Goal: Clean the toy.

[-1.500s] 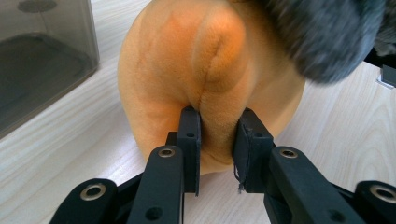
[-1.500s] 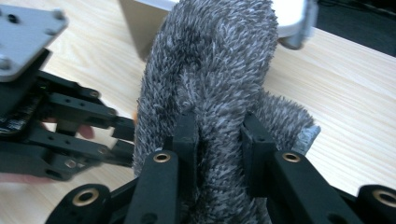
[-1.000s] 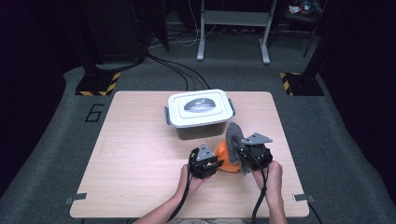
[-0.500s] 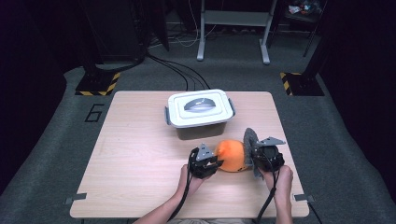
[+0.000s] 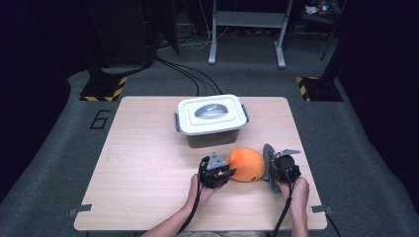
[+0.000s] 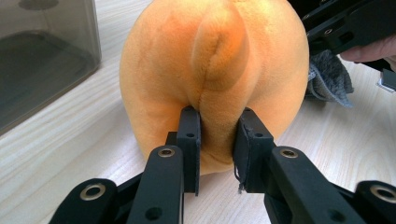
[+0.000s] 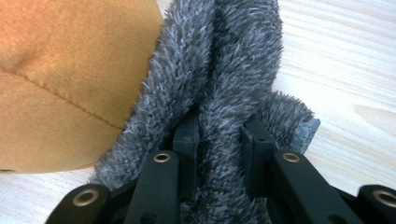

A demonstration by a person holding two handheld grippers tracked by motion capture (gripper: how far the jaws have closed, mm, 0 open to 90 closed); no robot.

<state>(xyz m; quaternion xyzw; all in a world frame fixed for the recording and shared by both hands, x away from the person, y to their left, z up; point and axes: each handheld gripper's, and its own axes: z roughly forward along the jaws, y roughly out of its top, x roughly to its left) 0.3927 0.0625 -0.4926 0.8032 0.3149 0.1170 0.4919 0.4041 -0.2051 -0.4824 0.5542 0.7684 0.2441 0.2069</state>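
Left gripper (image 6: 215,140) pinches round orange plush toy (image 5: 245,165) low seam; right gripper (image 7: 219,140), at toy's three o'clock, clamps fuzzy grey cloth (image 7: 233,70). Wiping step, judged; next: drag cloth across plush.

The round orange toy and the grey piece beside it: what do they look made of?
The round orange toy looks like short-pile plush: matte, velvety, with stitched seams. The grey piece looks like longer, shaggy fleece or faux fur; which one is unclear.
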